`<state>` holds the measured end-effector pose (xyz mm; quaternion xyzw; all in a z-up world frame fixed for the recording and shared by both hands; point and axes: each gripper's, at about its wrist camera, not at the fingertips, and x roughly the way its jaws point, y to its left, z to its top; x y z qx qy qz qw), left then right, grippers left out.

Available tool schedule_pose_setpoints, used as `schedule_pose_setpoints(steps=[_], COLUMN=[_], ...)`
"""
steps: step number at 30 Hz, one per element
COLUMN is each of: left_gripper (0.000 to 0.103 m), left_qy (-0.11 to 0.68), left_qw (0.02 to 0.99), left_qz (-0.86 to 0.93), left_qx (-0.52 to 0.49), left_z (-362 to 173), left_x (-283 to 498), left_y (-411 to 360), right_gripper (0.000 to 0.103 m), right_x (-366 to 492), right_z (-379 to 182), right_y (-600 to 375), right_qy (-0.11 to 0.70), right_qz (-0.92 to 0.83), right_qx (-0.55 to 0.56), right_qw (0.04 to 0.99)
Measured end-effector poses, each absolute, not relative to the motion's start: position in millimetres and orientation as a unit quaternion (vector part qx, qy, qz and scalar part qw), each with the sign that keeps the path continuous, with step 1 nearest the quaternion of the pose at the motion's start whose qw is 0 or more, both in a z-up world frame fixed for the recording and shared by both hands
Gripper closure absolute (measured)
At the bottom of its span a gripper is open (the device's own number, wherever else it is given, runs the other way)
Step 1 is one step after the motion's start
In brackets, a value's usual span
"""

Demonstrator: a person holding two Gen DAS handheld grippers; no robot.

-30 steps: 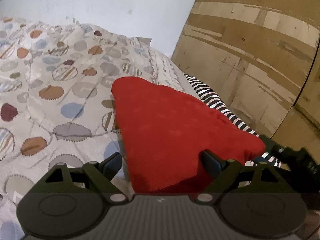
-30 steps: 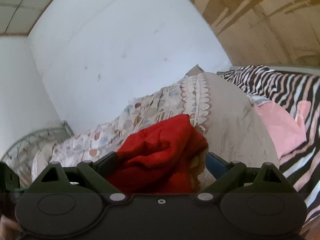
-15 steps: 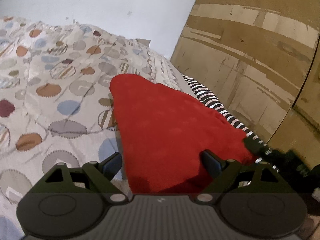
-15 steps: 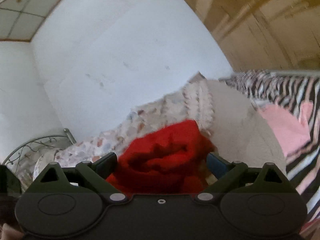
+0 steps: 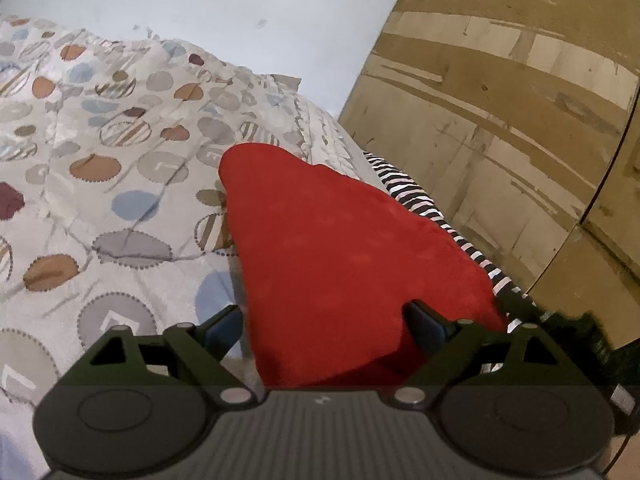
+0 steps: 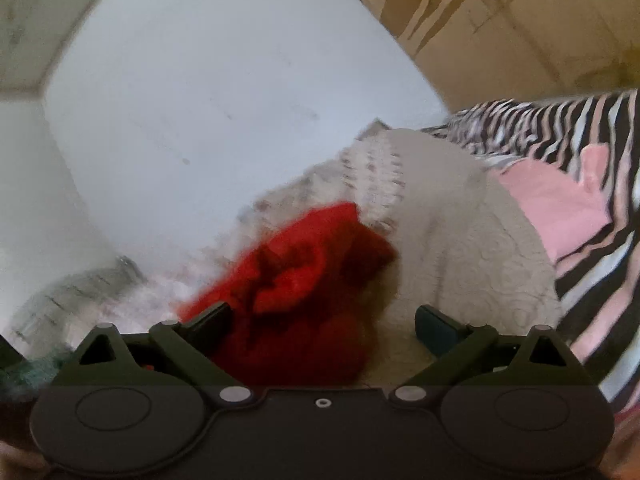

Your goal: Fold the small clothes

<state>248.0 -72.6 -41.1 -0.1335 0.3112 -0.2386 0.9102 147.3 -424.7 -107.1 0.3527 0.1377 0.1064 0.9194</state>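
Right tongs [image 6: 322, 320] dipped lower, both gaping, empty, red cloth [image 5: 344, 256] between left tongs [image 5: 324, 320].

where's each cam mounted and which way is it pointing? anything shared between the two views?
Left wrist: sits on the left gripper, looks forward and slightly down along its open fingers at the red garment on the dotted bedspread, wooden wardrobe at right.
Right wrist: sits on the right gripper, nearly level and blurred, faces the white wall, striped blanket at right; open fingers show.
Shared: red garment, bedspread, wall, wardrobe, striped blanket.
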Motion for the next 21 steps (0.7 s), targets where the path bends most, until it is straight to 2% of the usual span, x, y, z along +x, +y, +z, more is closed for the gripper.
schedule_pose_setpoints(steps=[7,15,18,21], left_gripper=[0.012,0.011,0.011,0.011], left_qy=[0.308,0.302,0.303,0.304], left_qw=[0.912,0.914,0.912,0.91], left_qz=[-0.235,-0.234,-0.236,-0.238], left_qx=[-0.138,-0.138,-0.144,-0.148], left_z=[-42.1,-42.9,-44.1,-45.4], left_x=[246.6,245.2,246.3,247.5], left_y=[-72.9,-73.1,-71.5,-70.0], right_gripper=[0.002,0.004,0.016,0.032], right_x=[198.6,303.5,322.9,334.3], right_z=[-75.5,-80.4,-82.7,-86.4], right_y=[-443.3,-452.0,-446.5,-441.3], right_qy=[0.151,0.209,0.227,0.223], right_qz=[0.125,0.176,0.173,0.164], right_qx=[0.331,0.304,0.274,0.265], right_qw=[0.923,0.913,0.918,0.924])
